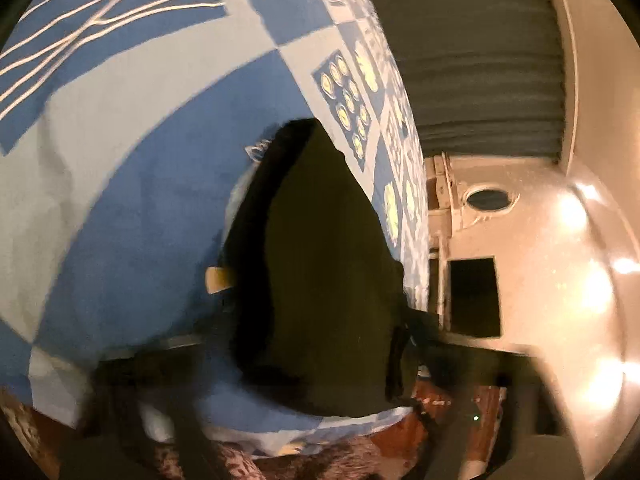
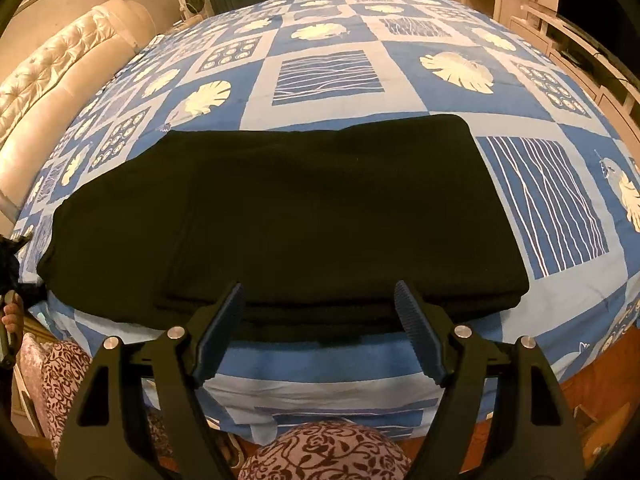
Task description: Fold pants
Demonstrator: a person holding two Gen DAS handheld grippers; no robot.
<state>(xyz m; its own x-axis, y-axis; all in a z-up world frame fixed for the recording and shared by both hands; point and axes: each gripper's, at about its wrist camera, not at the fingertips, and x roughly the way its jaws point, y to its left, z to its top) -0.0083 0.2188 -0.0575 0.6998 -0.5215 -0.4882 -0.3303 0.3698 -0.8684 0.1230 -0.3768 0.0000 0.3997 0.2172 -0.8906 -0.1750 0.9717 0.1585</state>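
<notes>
Right tool (image 2: 320,300) agape over black pants (image 2: 280,216) — left tool blurred.

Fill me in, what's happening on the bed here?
A person with a handheld gripper in each hand is folding black pants on a bed with a blue patchwork bedspread. The pants lie flat and already look folded over in layers along the near edge. The right gripper is open at that edge, holding nothing. The left wrist view is blurred and tilted; the left gripper's state cannot be read there.
</notes>
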